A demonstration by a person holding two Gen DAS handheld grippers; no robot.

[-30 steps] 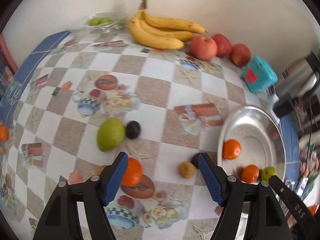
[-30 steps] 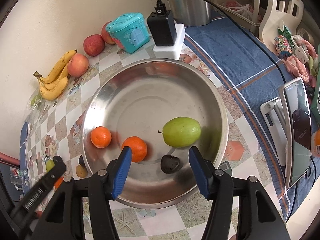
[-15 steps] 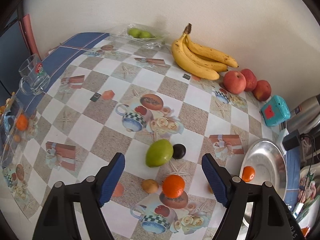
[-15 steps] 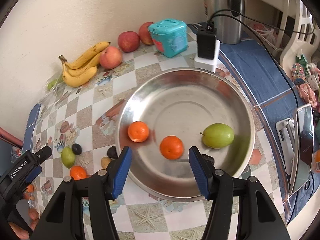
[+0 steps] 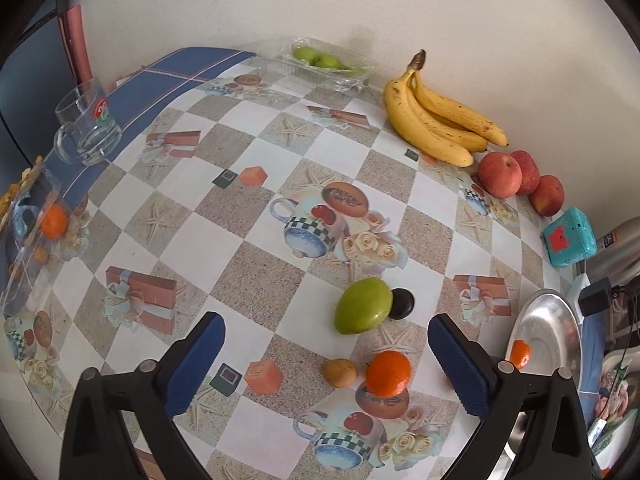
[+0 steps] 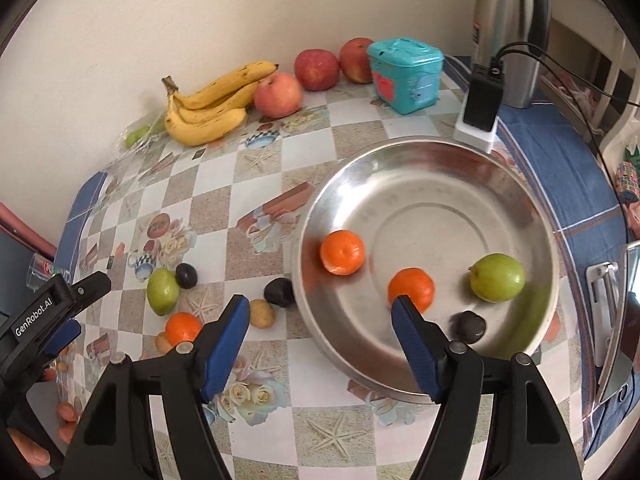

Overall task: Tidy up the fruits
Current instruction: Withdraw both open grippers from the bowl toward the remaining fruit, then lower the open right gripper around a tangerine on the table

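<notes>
- Left claw (image 5: 326,354): the jaws are opening and nothing is pinched between them; it is held over the loose fruit near the front edge of the worktop (image 5: 256,264), presumably so that the next piece can be straddled.
- Right claw (image 6: 320,332): the jaws are opening, with nothing gripped; it is held above the near rim of the pan (image 6: 424,184), and is judged to have no fruit left to set down.
- Pan: it is placed toward the worktop's right edge, where it serves as the collecting dish. Two oranges (image 6: 342,252), a pear (image 6: 497,277) and a plum (image 6: 469,326) are seen inside, well apart.
- Fruit not yet gathered: a second pear (image 5: 363,311) touching a dark plum (image 5: 402,303), an orange (image 5: 388,373) and a small brown fruit (image 5: 340,373) just beside it are left between pan and worktop centre.
- Bananas (image 5: 436,120) and apples (image 5: 500,174) are lined along the far edge against the wall; whether they belong to the sorting cannot be told.
</notes>
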